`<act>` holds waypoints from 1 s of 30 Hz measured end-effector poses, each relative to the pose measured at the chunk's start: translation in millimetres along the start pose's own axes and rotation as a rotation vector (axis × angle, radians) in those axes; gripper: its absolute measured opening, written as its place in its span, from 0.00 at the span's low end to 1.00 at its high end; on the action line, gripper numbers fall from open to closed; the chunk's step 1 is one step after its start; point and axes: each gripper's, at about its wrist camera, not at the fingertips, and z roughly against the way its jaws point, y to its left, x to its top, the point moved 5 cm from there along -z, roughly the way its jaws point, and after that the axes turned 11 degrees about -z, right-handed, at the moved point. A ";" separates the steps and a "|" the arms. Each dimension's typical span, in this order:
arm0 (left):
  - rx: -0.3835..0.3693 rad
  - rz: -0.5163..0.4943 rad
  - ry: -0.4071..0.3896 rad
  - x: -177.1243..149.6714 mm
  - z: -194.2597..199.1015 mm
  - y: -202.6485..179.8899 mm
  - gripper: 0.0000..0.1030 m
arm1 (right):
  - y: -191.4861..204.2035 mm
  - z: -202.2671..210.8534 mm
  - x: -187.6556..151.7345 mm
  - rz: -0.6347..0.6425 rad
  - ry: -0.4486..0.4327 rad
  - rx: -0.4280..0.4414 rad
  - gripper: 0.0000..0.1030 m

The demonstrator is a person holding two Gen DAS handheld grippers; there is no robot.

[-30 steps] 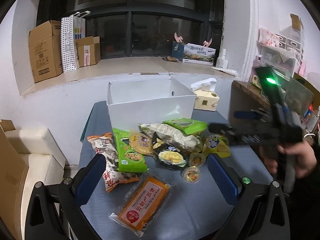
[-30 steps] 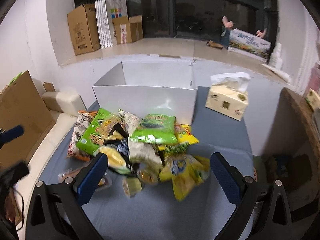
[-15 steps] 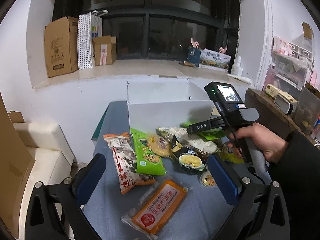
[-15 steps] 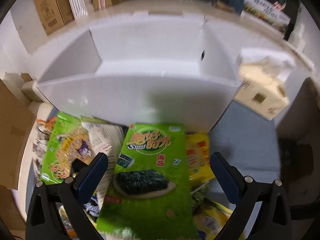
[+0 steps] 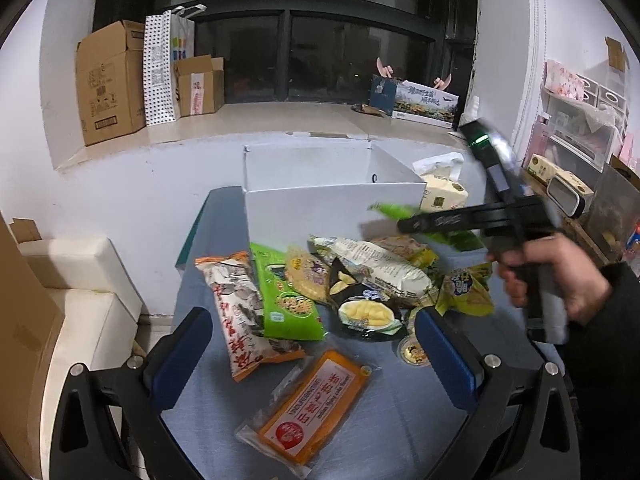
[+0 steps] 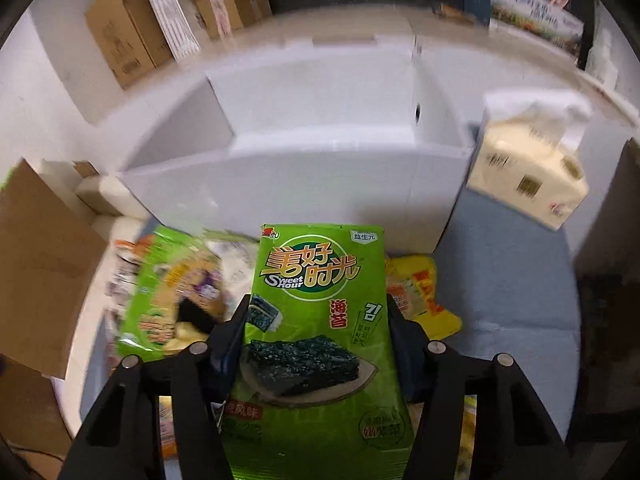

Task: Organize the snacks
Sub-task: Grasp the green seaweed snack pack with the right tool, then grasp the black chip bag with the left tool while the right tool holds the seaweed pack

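My right gripper [image 6: 318,316] is shut on a green seaweed snack bag [image 6: 320,320] and holds it above the snack pile, just in front of the white box [image 6: 320,176]. In the left wrist view the right gripper [image 5: 404,222] shows blurred at the right with the green bag [image 5: 394,211] near the white box [image 5: 332,212]. My left gripper [image 5: 308,344] is open and empty, low over the near table. Between its fingers lie an orange flat pack [image 5: 316,400], a red-and-white bag [image 5: 240,308], a green bag [image 5: 284,296] and a durian pack [image 5: 366,314].
A tissue box [image 6: 528,176] stands right of the white box on the blue-grey table [image 6: 508,300]. A white cushioned seat [image 5: 68,280] and brown cardboard [image 5: 24,340] are at the left. Cardboard boxes [image 5: 110,80] sit on the window ledge. A cluttered shelf [image 5: 576,184] is at the right.
My right gripper closed on the green seaweed bag and lifted it off the pile toward the white box. The left gripper stayed open, its view shifting slightly.
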 end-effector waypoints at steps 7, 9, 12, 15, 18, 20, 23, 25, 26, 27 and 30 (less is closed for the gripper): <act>-0.083 -0.026 0.019 11.8 -27.3 -28.2 1.00 | -10.5 105.7 -14.4 -0.018 -0.186 0.121 0.62; -0.094 -0.048 0.035 14.5 -38.6 -37.7 1.00 | -14.5 130.7 -25.5 -0.024 -0.232 0.145 0.62; -0.109 -0.096 0.073 13.9 -61.4 -50.1 1.00 | -24.8 158.2 -43.0 -0.044 -0.284 0.157 0.62; -0.112 -0.127 0.170 7.4 -103.5 -55.0 1.00 | -37.5 176.2 -60.1 -0.075 -0.314 0.173 0.62; -0.121 -0.114 0.240 1.0 -135.5 -53.2 1.00 | -43.9 187.5 -73.6 -0.081 -0.331 0.172 0.62; -0.104 -0.124 0.288 -4.1 -157.0 -54.8 1.00 | -46.3 191.5 -81.5 -0.088 -0.336 0.170 0.63; -0.110 -0.121 0.355 -12.2 -176.1 -57.4 0.84 | -48.8 190.2 -87.8 -0.102 -0.325 0.184 0.63; -0.176 -0.065 0.346 -13.3 -177.0 -57.5 0.61 | -49.5 185.3 -89.6 -0.098 -0.315 0.177 0.63; -0.209 -0.068 0.341 -12.8 -175.2 -60.3 0.55 | -49.1 183.4 -90.5 -0.098 -0.311 0.178 0.63; -0.189 -0.094 0.327 -10.6 -170.3 -62.5 0.52 | -48.5 181.5 -91.3 -0.098 -0.307 0.180 0.63; -0.170 -0.134 0.300 -7.6 -158.9 -64.5 0.45 | -45.4 178.1 -94.1 -0.090 -0.300 0.179 0.63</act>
